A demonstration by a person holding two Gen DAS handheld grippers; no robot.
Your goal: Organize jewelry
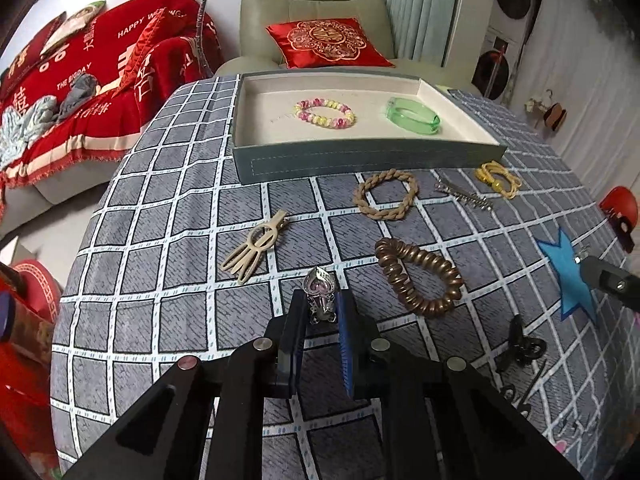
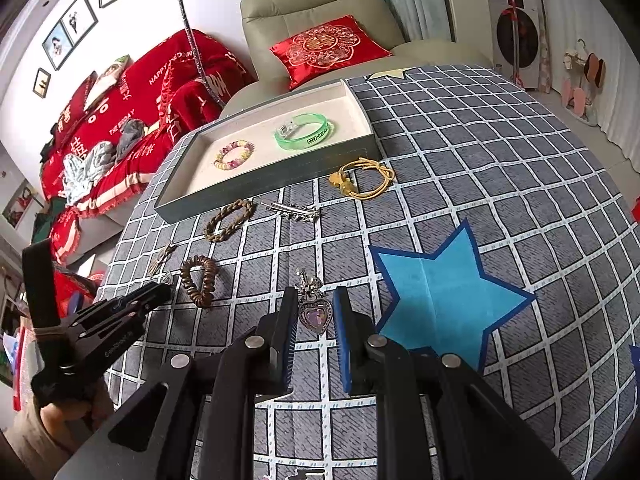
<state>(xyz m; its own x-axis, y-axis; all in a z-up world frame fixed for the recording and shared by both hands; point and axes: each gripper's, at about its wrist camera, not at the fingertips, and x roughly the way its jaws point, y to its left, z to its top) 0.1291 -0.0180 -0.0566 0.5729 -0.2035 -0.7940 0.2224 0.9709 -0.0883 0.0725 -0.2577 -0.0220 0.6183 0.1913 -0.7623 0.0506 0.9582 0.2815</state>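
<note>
A grey tray (image 1: 360,158) with a cream lining holds a pink-and-yellow bead bracelet (image 1: 325,113) and a green bangle (image 1: 413,115). My left gripper (image 1: 322,300) is shut on a silver heart hair clip (image 1: 320,292) just above the checked cloth. My right gripper (image 2: 316,304) has its jaws around a second silver heart clip (image 2: 316,312) that lies on the cloth, with gaps on both sides. The tray (image 2: 224,200), bead bracelet (image 2: 234,155) and bangle (image 2: 304,132) also show in the right wrist view.
On the cloth lie a braided tan ring (image 1: 386,193), a bronze spiral hair tie (image 1: 418,276), a cream hair clip (image 1: 256,246), a silver comb clip (image 1: 464,196), a yellow cord bracelet (image 1: 498,179), a black claw clip (image 1: 520,346) and a blue star (image 2: 440,292).
</note>
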